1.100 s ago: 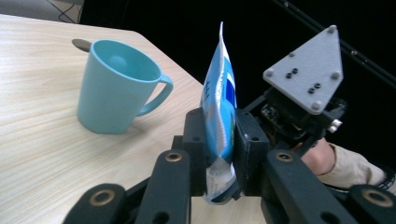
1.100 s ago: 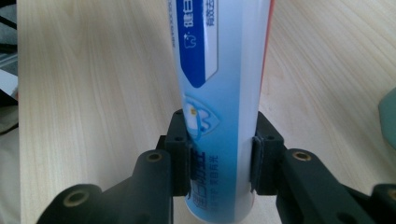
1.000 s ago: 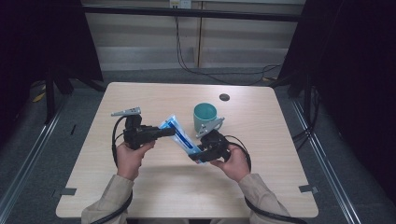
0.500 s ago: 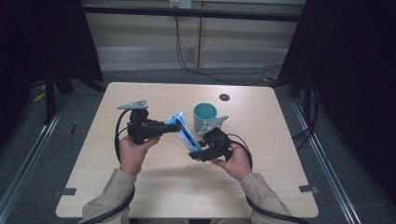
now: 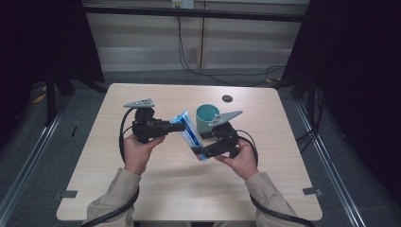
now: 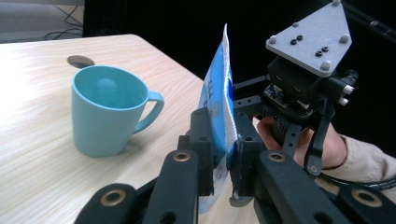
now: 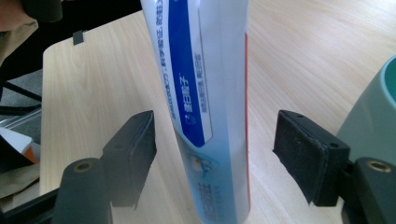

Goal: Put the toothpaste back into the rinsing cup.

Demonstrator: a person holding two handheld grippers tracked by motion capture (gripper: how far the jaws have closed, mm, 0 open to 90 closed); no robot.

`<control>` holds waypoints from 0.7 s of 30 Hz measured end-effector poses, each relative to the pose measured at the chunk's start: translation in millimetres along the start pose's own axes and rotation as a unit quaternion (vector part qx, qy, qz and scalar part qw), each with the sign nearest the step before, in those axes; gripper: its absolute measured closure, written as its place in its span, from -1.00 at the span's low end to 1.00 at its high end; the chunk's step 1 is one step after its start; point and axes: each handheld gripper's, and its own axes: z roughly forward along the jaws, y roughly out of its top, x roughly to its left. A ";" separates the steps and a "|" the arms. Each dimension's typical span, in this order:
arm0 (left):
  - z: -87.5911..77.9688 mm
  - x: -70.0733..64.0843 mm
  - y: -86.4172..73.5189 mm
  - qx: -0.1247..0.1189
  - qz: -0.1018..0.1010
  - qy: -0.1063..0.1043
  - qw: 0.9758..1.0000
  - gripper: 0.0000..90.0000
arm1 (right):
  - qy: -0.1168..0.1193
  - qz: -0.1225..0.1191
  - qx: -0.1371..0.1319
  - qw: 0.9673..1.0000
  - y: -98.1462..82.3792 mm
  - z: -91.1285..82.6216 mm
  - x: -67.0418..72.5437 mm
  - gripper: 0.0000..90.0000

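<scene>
A blue and white toothpaste tube (image 5: 190, 135) hangs slanted above the wooden table (image 5: 156, 189), between my two grippers. My left gripper (image 5: 176, 125) is shut on the tube's flat crimped end (image 6: 223, 93); in the left gripper view its jaws (image 6: 223, 128) pinch that end. My right gripper (image 5: 201, 152) is at the tube's lower end. In the right gripper view the tube (image 7: 210, 93) stands between my right gripper's (image 7: 215, 135) open jaws, with a gap on both sides. A teal mug (image 5: 207, 117) stands upright just behind the tube.
The mug (image 6: 109, 109) is empty, its handle turned toward the grippers, and its wall (image 7: 373, 107) is close beside my right jaw. A dark round cable hole (image 5: 227, 98) lies near the table's far edge. Cables trail from both grippers.
My left gripper has moved a little right and away from the person, carrying the tube's crimped end. The right hand has barely shifted.
</scene>
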 end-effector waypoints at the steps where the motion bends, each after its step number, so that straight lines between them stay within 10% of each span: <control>1: 0.5 -0.8 0.5 0.001 0.000 0.003 1.000 0.83 | -0.008 -0.001 0.000 1.000 1.5 -0.9 0.4 -0.36; 21: 21.1 -9.0 3.2 0.014 0.001 -0.010 1.000 0.83 | 0.003 -0.007 -0.012 1.000 22.3 4.9 3.7 -0.11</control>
